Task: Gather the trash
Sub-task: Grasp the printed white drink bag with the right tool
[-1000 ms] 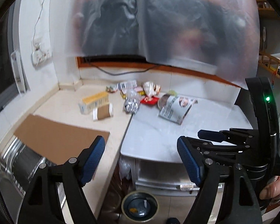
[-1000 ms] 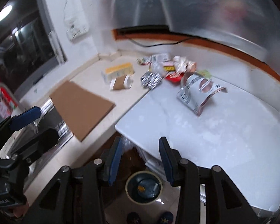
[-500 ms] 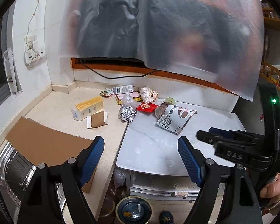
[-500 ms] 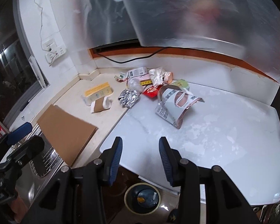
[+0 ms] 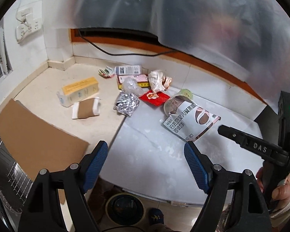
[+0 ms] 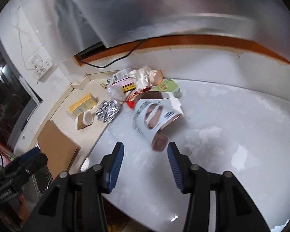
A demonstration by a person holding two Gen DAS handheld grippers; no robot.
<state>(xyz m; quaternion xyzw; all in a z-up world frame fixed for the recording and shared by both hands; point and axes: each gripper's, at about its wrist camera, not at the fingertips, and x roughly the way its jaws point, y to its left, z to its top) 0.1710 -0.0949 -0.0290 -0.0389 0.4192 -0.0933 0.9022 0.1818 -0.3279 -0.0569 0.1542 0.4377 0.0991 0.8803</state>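
Nothing looks collected yet, as far as the frames show: all the litter lies on the surface (image 5: 154,154), and both tools are empty. Largest is the flat cardboard sheet (image 5: 34,133) at the left edge, by the sink rack. Next comes the white printed pouch (image 5: 191,119) on the pale slab, crumpled and arched; its long axis runs diagonally, torn mouth toward the back pile, lower end toward the right hand-held gripper (image 6: 145,152). That gripper's jaws have just been opening, and they stand apart just short of the pouch's near end, nothing between them. The left hand-held gripper (image 5: 146,154) is spread wide over bare slab, also empty. Smaller pieces follow: the yellow carton (image 5: 79,91) lying lengthwise across the beige surface, the brown-banded paper cup (image 5: 86,111) on its side, the crumpled foil (image 5: 126,104), then wrappers against the back wall. Judging by position, the pouch is likely first.
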